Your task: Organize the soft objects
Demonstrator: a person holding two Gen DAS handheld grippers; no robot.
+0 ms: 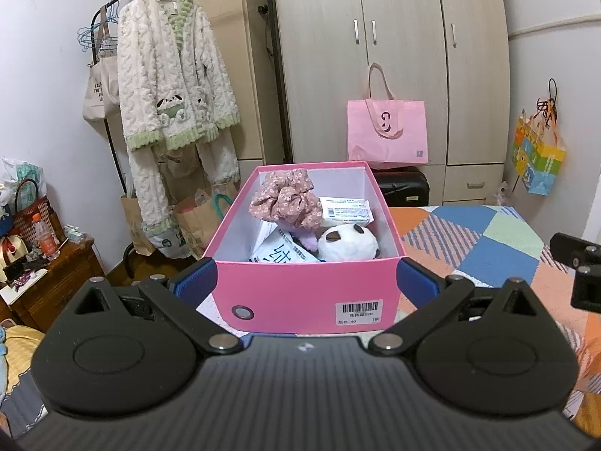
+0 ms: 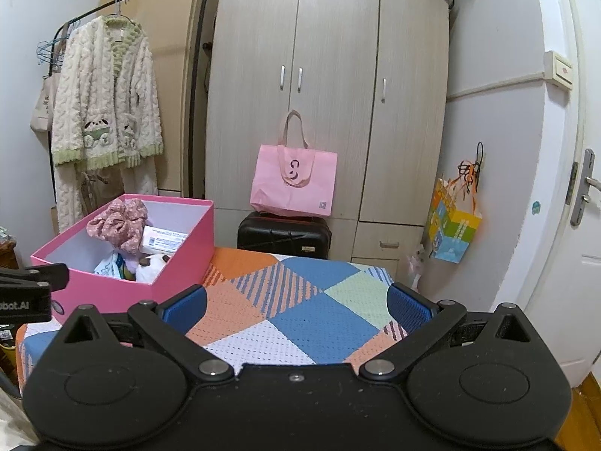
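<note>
Home bedroom: wardrobe, hanging pyjamas, bedspread

I see the box on the blanket, at its left end. In the box, the scrunchie lies at the back, the plush toy in front, the carton between. Behind the blanket a suitcase carries a tote bag, before the wardrobe.

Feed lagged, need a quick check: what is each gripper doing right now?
Left gripper: open, fingers either side of the pink cardboard box; contact cannot be told.
Right gripper: open, holding nothing, above the patchwork knit blanket.
</note>
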